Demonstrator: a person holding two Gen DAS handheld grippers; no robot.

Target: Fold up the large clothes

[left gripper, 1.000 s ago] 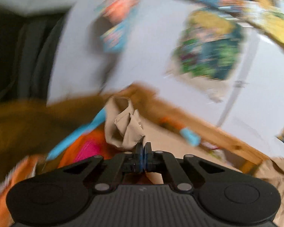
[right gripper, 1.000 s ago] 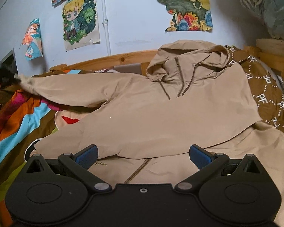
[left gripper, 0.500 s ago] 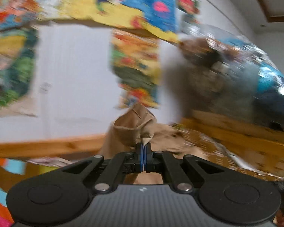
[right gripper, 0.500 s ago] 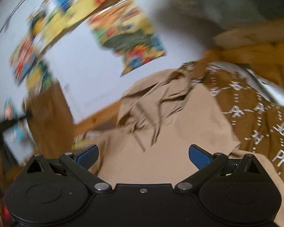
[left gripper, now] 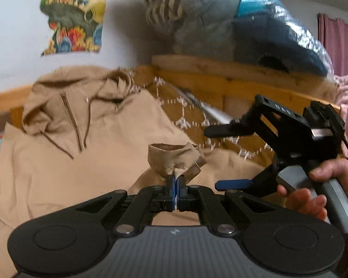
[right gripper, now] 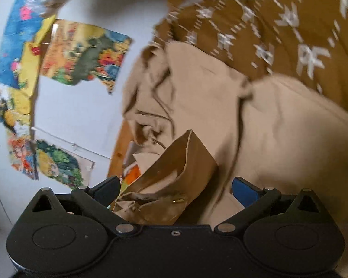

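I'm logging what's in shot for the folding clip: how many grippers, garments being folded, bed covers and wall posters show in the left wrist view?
Grippers: 2, left gripper and right gripper
Garments being folded: 1, tan hoodie
Bed covers: 1, brown patterned cover
Wall posters: 1, poster
Total: 5

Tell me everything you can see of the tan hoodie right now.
The hoodie is tan, of soft woven-looking cloth, spread front-up on the patterned brown bedspread. Its hood lies crumpled toward the wall, with dark drawstrings and a short zipper at the neck. The left gripper is shut on a bunched sleeve cuff, lifted over the body. The right gripper, open, hovers beside that cuff.
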